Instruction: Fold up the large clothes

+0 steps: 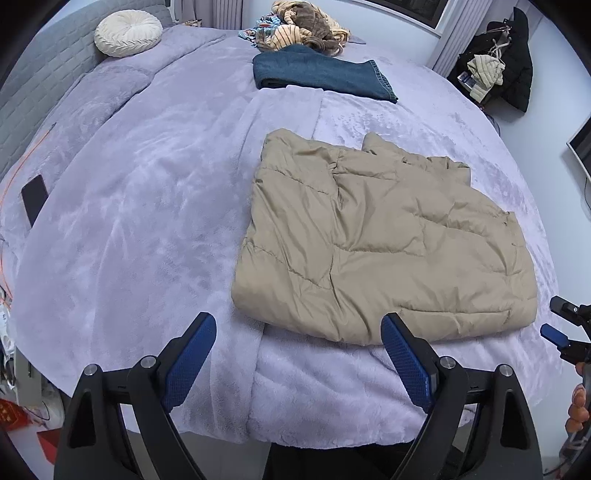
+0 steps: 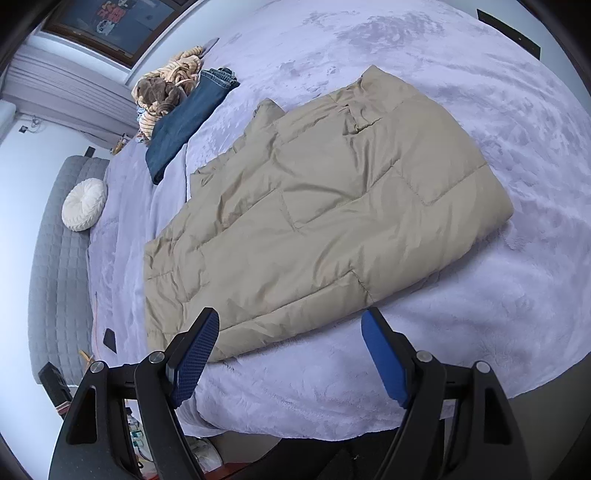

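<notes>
A beige quilted puffer jacket (image 1: 384, 240) lies folded flat on the lilac plush bedspread (image 1: 147, 192). It fills the middle of the right wrist view as a long padded rectangle, jacket (image 2: 325, 206). My left gripper (image 1: 299, 332) hangs above the bed's near edge, jaws wide apart, nothing between its blue pads. Its right finger overlaps the jacket's near hem without gripping it. My right gripper (image 2: 290, 325) is also open and empty, above the jacket's near edge. In the left wrist view, the right gripper (image 1: 554, 317) shows at the right edge, held by a hand.
Folded blue jeans (image 1: 325, 75) and a heap of brown and striped clothes (image 1: 306, 26) lie at the far side of the bed. A round cream cushion (image 1: 127, 33) leans on the grey headboard. A dark phone (image 1: 35, 199) rests at the left. Coats (image 1: 498, 70) hang by the wall.
</notes>
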`<state>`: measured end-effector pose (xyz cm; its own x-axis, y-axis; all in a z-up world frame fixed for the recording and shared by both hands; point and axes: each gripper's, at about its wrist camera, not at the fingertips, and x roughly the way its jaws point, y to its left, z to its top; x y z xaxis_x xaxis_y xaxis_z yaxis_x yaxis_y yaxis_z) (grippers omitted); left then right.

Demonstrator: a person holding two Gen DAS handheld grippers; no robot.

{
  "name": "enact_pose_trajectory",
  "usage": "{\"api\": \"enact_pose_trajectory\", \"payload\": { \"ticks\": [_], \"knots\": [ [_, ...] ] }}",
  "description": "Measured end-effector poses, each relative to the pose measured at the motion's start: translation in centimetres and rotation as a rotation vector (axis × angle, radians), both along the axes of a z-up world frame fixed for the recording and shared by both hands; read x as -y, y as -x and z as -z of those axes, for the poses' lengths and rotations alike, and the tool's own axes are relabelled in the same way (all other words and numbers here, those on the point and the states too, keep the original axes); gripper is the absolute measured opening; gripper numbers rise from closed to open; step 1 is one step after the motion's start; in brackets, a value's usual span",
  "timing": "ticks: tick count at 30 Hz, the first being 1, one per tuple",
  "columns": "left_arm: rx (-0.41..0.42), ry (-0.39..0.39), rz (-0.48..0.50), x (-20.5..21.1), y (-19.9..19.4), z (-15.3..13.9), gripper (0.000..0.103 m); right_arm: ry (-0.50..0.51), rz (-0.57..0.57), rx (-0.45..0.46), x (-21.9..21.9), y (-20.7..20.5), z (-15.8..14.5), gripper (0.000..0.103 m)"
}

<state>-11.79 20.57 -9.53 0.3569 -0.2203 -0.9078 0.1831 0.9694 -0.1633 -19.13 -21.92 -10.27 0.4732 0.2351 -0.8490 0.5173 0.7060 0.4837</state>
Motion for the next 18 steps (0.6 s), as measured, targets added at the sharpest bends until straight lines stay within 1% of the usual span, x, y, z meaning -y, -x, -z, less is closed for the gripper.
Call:
{"api": "enact_pose_trajectory", "payload": {
  "ticks": [4,14,16,18],
  "knots": [
    [0.000,-0.012,-0.003,-0.2,0.1,-0.2,0.092,0.008,-0.012,-0.008,-0.7,-0.1,-0.4,0.082],
    [-0.001,-0.035,0.032,0.4,-0.3,-0.8,0.092,0.041,-0.026,-0.004,-2.0,0.0,-1.6,0.083],
    [-0.004,-0.037,0.037,0.6,-0.5,-0.8,0.092,0.051,-0.024,-0.007,-2.1,0.1,-1.7,0.086],
    [-0.009,-0.044,0.043,1.0,-0.6,-0.7,0.092,0.060,-0.032,-0.010,-2.2,0.2,-1.7,0.086]
  ]
}}
